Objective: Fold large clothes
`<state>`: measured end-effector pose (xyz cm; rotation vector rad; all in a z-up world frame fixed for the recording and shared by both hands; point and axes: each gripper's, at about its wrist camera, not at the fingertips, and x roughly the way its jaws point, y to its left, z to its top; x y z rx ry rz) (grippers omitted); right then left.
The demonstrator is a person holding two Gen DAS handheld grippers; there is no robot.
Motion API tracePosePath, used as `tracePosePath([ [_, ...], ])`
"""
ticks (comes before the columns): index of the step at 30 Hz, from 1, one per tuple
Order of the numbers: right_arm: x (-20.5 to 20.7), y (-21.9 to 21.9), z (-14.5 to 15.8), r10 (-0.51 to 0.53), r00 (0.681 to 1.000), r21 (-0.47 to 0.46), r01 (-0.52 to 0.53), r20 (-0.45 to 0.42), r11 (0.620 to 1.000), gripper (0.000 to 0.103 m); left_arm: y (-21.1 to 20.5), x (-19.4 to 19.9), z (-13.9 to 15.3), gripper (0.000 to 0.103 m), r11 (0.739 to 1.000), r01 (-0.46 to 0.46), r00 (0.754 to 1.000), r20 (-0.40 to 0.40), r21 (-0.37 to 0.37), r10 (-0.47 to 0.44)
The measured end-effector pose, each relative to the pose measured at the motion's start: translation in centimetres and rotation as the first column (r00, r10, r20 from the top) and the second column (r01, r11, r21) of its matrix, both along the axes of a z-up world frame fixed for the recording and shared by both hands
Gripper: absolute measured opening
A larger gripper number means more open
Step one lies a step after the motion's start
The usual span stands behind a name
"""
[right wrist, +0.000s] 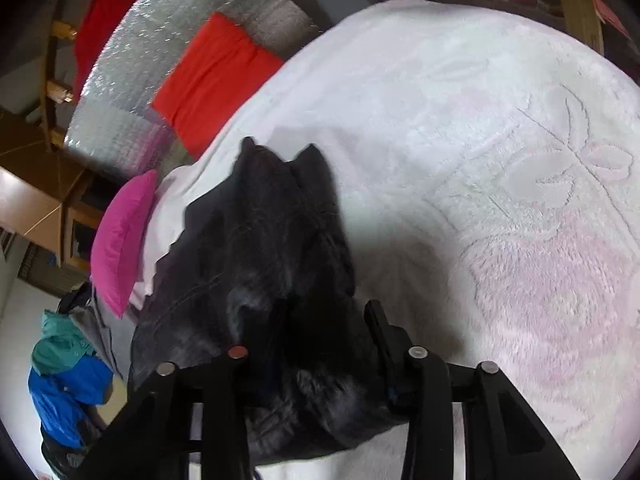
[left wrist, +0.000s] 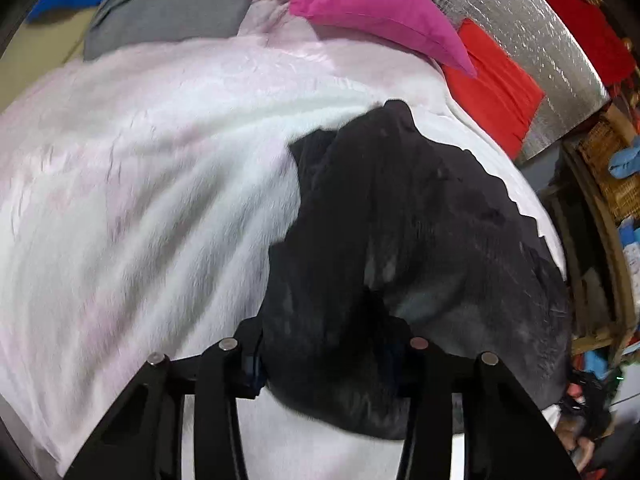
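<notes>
here the dark garment [left wrist: 400, 240] lies bunched on the white plush blanket [left wrist: 140, 200], near edge bundled between both sets of jaws. left gripper [left wrist: 328, 360] and right gripper [right wrist: 316, 344] each look clamped on thick cloth. risk: uneven layers slip out, skewing the fold. no readable labels or writing.

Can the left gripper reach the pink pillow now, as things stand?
Probably not: the left gripper has the black garment bunched between its fingers, and the pink pillow lies far across the white blanket.
</notes>
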<state>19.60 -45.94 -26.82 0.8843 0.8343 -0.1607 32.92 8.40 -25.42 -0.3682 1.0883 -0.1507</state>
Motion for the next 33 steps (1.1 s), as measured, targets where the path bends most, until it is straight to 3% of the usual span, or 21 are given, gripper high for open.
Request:
tracePosePath([
  [4, -0.7, 1.1, -0.1, 0.028, 1.0, -0.022, -0.028, -0.005, 0.999, 0.04, -0.9, 0.7, -0.4, 0.045, 0.997, 0.006, 1.0, 0.022, 0.071, -0.008],
  [6, -1.2, 1.4, -1.8, 0.024, 0.999, -0.031, -0.025, -0.044, 0.999, 0.043, -1.4, 0.2, -0.1, 0.048, 0.994, 0.005, 0.999, 0.038, 0.113, -0.009],
  [8, -1.6, 1.2, -1.3, 0.002, 0.999, -0.011, -0.002, -0.032, 1.0, 0.047, -1.9, -1.0, 1.0, 0.049, 0.984, 0.015, 0.998, 0.055, 0.18, -0.025],
  [11, -2.4, 1.6, 1.4, 0.019, 0.999, -0.082, -0.022, -0.028, 0.996, 0.064, -2.6, -3.1, 3.6, 0.053, 0.954, 0.023, 0.99, 0.124, 0.299, -0.063],
  [12, -3.1, 2.1, 3.0, 0.013, 1.0, -0.154, -0.017, -0.027, 0.988, 0.071, -2.7, -4.1, 4.9, 0.056, 0.942, 0.018, 0.983, 0.165, 0.335, -0.077],
  [14, -4.3, 3.3, 5.8, 0.015, 1.0, -0.274, -0.01, 0.017, 0.962, 0.071, -3.3, -6.7, 8.0, 0.079, 0.914, -0.01, 0.958, 0.267, 0.405, -0.107],
  [17, -7.1, 6.0, 9.8, 0.06, 0.995, -0.407, -0.024, 0.077, 0.913, 0.072, -4.6, -10.9, 12.1, 0.085, 0.885, -0.049, 0.9, 0.406, 0.463, -0.162],
  [20, -10.1, 9.3, 13.3, 0.12, 0.984, -0.504, -0.036, 0.134, 0.863, 0.077, -6.3, -14.8, 15.3, 0.091, 0.86, -0.068, 0.854, 0.476, 0.506, -0.212],
  [23, -13.3, 12.5, 16.6, 0.171, 0.96, -0.567, -0.016, 0.222, 0.823, 0.083, -7.6, -18.4, 18.1, 0.093, 0.869, -0.062, 0.81, 0.533, 0.492, -0.243],
  [29, -18.3, 17.3, 22.1, 0.206, 0.926, -0.623, 0.039, 0.316, 0.781, 0.091, -8.9, -23.5, 22.7, 0.095, 0.89, -0.064, 0.773, 0.587, 0.451, -0.242],
  [33, -20.6, 18.8, 24.1, 0.208, 0.914, -0.619, 0.058, 0.349, 0.783, 0.093, -8.7, -26.4, 24.7, 0.096, 0.901, -0.081, 0.758, 0.613, 0.425, -0.221],
])
